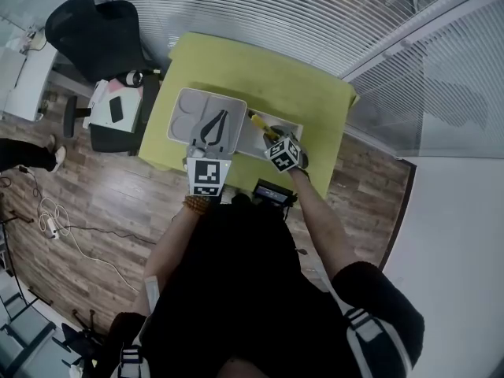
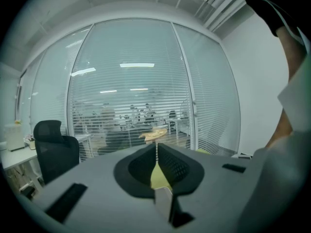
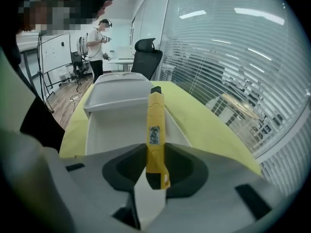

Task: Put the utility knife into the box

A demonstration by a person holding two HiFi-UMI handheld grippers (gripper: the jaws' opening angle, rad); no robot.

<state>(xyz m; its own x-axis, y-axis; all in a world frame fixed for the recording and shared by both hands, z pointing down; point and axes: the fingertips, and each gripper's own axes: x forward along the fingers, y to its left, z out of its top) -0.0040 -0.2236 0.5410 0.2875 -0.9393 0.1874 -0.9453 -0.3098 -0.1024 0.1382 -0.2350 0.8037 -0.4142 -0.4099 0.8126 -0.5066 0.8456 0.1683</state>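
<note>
A yellow utility knife point(image 3: 154, 130) with a black tip is clamped between the jaws of my right gripper point(image 3: 155, 154), its long body sticking out ahead. The knife hangs tilted down over the open white box point(image 3: 114, 130). In the head view the right gripper point(image 1: 272, 138) holds the utility knife point(image 1: 259, 122) above the white box point(image 1: 250, 142) on the green table. My left gripper point(image 1: 221, 116) hovers over a grey tray to the left, jaws together and nothing in them. In the left gripper view, the left gripper point(image 2: 156, 152) points level at the window blinds.
A grey compartment tray point(image 1: 189, 109) lies on the green table point(image 1: 260, 77) left of the box. A black office chair point(image 1: 98, 30) stands beyond the table's left end. Glass walls with blinds point(image 1: 315, 14) run behind the table. A person point(image 3: 97, 45) stands far off.
</note>
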